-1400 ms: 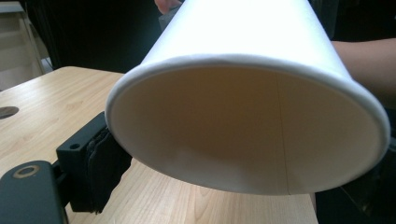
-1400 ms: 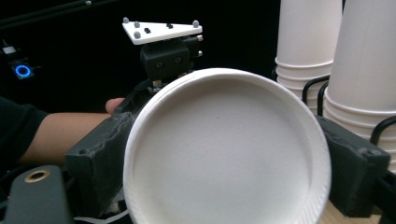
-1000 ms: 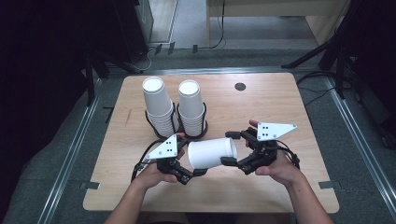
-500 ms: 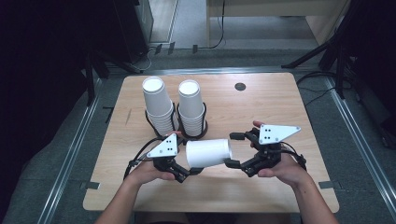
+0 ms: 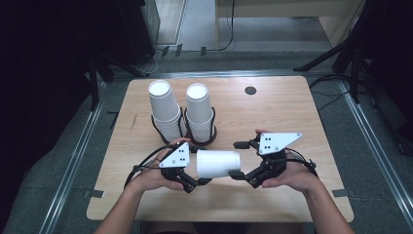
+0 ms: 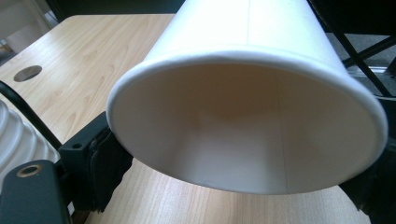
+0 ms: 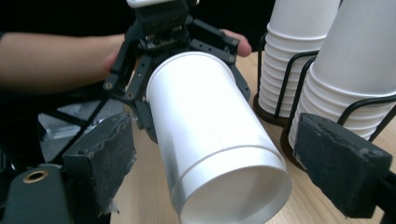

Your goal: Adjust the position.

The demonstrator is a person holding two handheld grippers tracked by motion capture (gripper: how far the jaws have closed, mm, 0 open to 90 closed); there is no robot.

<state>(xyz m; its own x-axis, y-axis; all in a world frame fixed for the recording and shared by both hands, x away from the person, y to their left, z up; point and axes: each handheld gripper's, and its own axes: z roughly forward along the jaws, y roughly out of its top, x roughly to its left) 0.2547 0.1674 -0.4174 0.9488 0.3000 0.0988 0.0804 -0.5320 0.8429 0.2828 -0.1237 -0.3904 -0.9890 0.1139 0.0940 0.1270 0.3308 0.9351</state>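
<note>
A white paper cup lies on its side in the air just above the wooden table, near its front edge. My left gripper is shut on the cup's rim end. In the left gripper view the open mouth of the cup is right in front of the lens, between the pads. My right gripper stands open at the cup's base end. In the right gripper view its pads flank the cup's base with a gap on each side.
Two tall stacks of white cups stand upside down in black wire holders just behind the grippers. A round cable hole sits at the back of the table. Dark floor and metal rails surround the table.
The cup has gone from slightly tilted to level between the grippers. Both hands have stayed almost where they were.
</note>
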